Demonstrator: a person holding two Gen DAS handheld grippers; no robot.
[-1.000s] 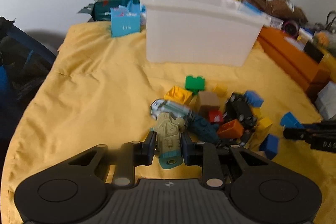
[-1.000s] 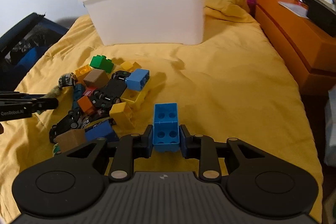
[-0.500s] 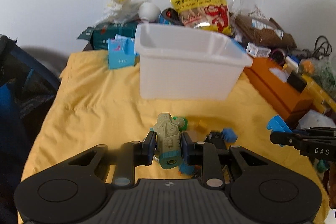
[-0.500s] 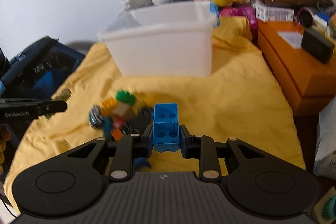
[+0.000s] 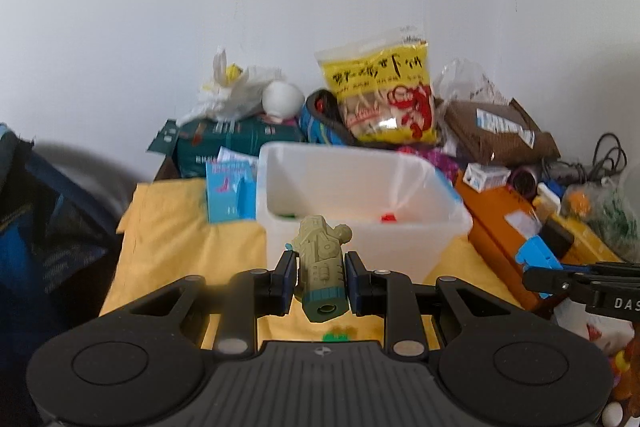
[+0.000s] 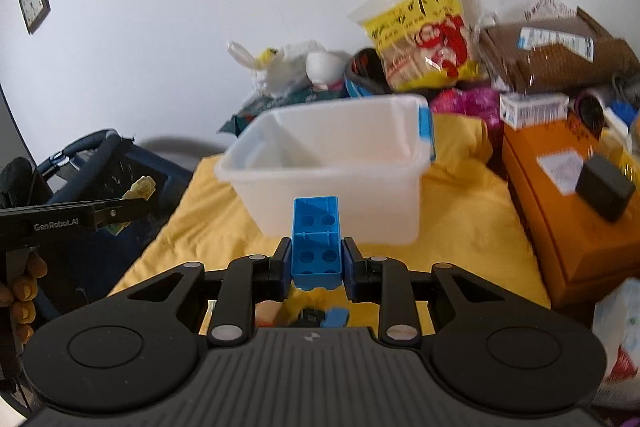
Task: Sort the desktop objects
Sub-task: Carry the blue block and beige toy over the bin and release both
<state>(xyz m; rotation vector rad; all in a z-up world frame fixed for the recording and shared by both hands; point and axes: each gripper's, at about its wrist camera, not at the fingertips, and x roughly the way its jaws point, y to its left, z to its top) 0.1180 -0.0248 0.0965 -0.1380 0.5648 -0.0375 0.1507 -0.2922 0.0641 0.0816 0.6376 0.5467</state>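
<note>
Looks like a home, lived-in room. Desk under a yellow cloth point(image 6: 460, 211), plain white wall with a small framed clock point(image 6: 34, 2). Household clutter along the back: snack bag point(image 5: 384, 95), plastic bags point(image 5: 236, 93), cardboard boxes point(image 6: 560, 187), dark fabric bag point(image 6: 92, 163) at the side.

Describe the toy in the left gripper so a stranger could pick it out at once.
Start at the white plastic bin on the yellow cloth. Just in front of it, the left gripper is shut on an olive-green toy vehicle. Its ridged body and teal, round-holed near end set it apart from the plain blue brick in the right gripper.
</note>
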